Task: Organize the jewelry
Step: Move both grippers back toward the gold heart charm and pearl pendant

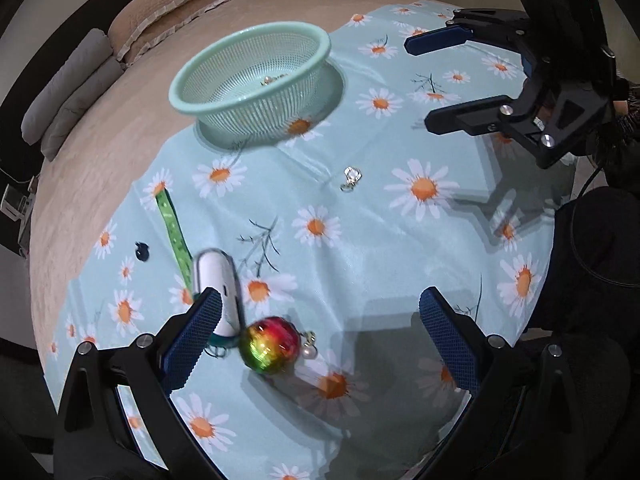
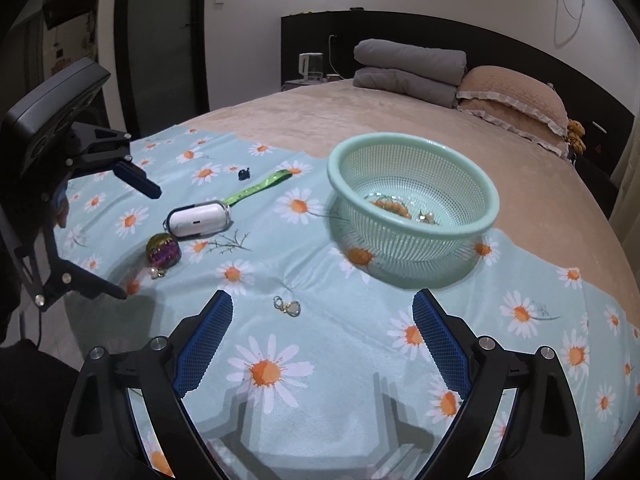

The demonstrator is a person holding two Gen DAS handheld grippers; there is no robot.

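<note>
1. The left gripper hovers with jaws spread wide over an iridescent ball charm, gripping nothing.
2. The right gripper also has its jaws spread and empty, just short of a small crystal pendant on the daisy cloth.
3. The mint basket sits on the bed, with an orange bead bracelet inside.
4. A white case on a green strap lies beside the ball charm.

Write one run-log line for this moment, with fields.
left hand-held gripper: open, over iridescent ball | right hand-held gripper: open, near crystal charm | basket: holds beads
</note>
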